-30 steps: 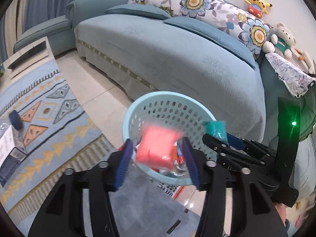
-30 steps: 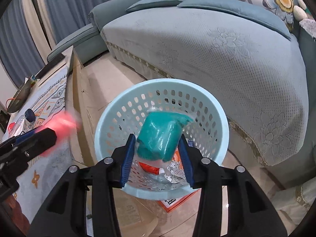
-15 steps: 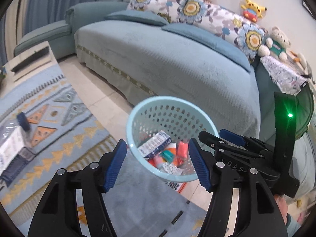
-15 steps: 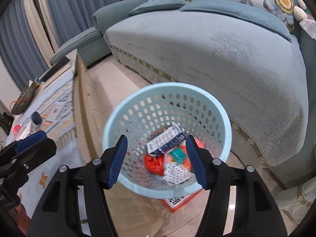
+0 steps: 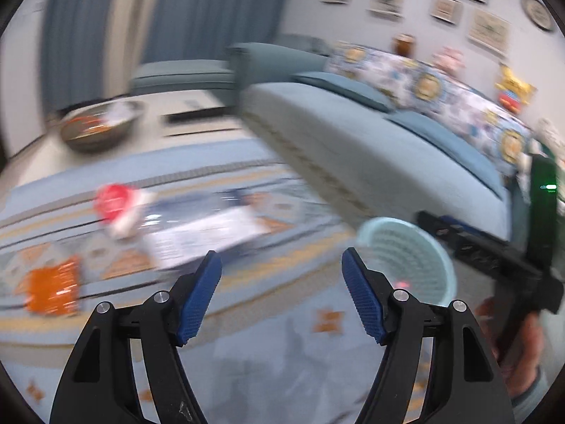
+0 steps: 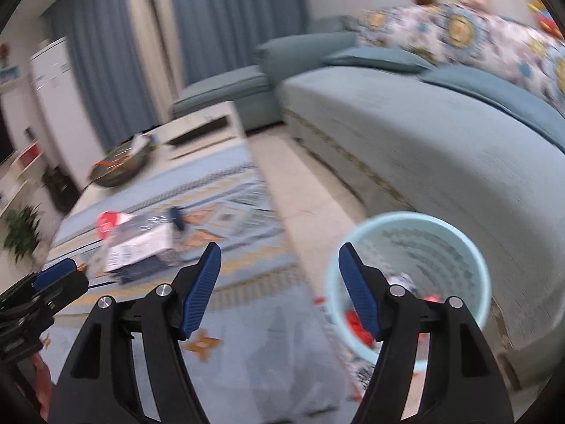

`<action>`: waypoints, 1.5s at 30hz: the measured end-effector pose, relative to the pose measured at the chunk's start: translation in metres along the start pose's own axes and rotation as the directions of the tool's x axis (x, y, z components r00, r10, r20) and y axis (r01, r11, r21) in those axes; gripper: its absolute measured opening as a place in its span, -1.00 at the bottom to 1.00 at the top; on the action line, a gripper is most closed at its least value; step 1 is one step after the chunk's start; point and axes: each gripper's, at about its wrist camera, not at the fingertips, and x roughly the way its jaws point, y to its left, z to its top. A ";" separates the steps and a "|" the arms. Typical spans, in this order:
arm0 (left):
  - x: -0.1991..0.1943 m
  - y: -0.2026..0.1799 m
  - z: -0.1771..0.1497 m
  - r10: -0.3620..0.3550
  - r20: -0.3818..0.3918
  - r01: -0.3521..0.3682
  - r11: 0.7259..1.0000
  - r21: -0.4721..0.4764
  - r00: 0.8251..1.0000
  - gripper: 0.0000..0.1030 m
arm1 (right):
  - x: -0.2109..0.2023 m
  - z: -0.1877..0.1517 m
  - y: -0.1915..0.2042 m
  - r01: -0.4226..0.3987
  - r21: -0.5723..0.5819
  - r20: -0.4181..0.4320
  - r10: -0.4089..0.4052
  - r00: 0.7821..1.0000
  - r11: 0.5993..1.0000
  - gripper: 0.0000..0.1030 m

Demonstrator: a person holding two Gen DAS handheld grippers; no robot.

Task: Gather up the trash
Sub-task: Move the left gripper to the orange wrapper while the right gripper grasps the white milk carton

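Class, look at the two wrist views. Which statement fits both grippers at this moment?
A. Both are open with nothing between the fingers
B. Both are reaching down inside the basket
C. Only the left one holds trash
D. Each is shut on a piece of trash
A: the left gripper and right gripper both show wide-spread blue fingers with only carpet between them, and the light blue basket sits off to the side.

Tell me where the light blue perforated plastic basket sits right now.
The light blue perforated plastic basket stands on the floor at the lower right of both wrist views, against the front of the teal fabric sofa and right of the patterned blue cloth.
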 end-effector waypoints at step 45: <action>-0.035 0.208 -0.078 0.323 0.015 -0.289 0.866 -0.409 0.946 0.44 | 0.153 -0.039 0.240 -0.330 -0.547 -0.334 0.161 0.929 0.769 0.70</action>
